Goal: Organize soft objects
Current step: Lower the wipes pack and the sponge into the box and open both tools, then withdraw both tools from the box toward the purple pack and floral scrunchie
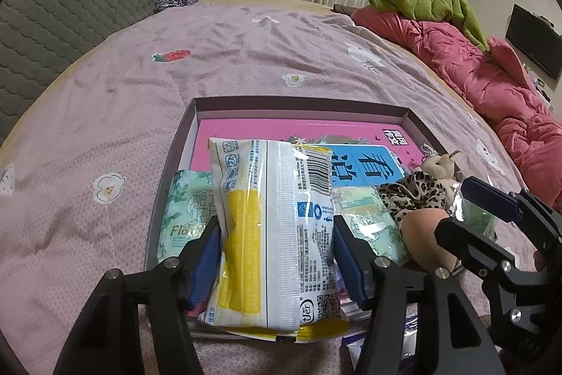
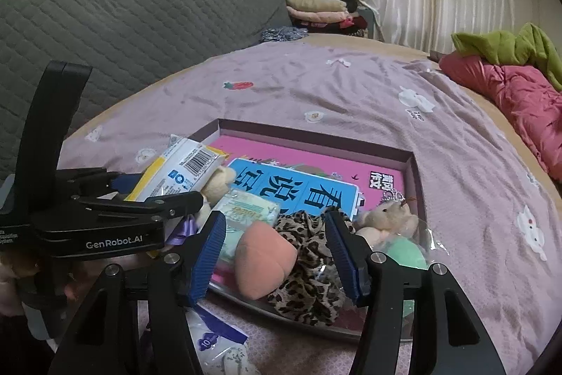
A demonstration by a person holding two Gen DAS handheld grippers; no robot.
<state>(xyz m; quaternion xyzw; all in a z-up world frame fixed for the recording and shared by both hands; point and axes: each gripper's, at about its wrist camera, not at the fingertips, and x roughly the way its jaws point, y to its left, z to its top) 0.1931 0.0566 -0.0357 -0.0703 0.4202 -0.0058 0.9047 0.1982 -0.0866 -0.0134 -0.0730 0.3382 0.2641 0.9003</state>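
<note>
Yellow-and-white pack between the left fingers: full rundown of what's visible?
The yellow-and-white pack is a soft, glossy plastic-wrapped packet, yellow on one side, white on the other, with a barcode, blue icons, small print and a QR code. It stands on end, leaning slightly, over the near edge of the shallow box, between the left gripper fingers; whether their pads press it is unclear. Green floral tissue packs sit beside it.

Purple-labelled packet point(image 2: 217, 336) partly behind the right claw point(image 2: 275, 257); its small print illegible.
</note>
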